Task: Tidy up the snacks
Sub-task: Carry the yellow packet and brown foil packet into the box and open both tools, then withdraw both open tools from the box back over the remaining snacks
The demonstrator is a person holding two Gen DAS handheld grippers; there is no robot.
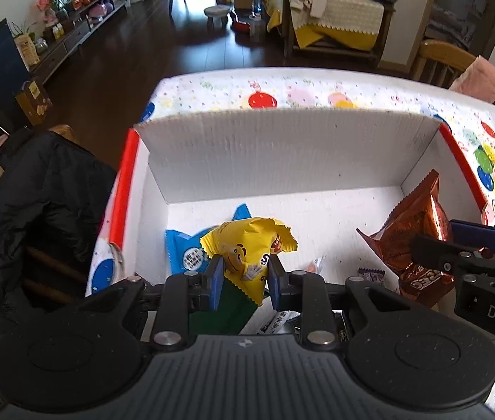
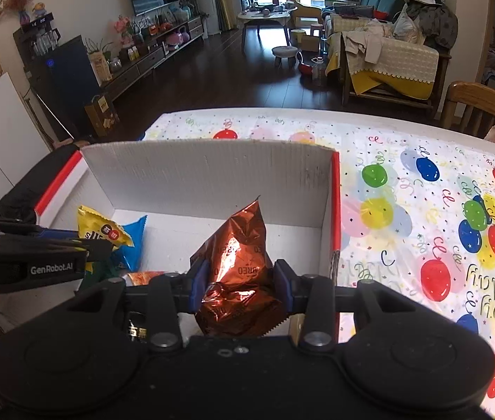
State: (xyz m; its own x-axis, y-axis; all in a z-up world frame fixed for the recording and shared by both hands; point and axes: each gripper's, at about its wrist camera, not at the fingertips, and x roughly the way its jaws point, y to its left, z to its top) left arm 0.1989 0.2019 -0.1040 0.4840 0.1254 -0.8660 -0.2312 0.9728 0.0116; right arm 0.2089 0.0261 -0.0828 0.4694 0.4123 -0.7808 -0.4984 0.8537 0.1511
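A white corrugated box with red edges stands on the table. My left gripper is shut on a yellow candy packet, held over the box's near left part. That packet and the left gripper show at the left of the right wrist view. My right gripper is shut on a copper-coloured foil cookie bag, held inside the box near its right wall. The same bag appears at the right of the left wrist view with the right gripper on it.
A blue snack packet lies on the box floor under the yellow one. Small wrappers lie near the front wall. A balloon-print tablecloth covers the table. A chair with a dark jacket stands left of it.
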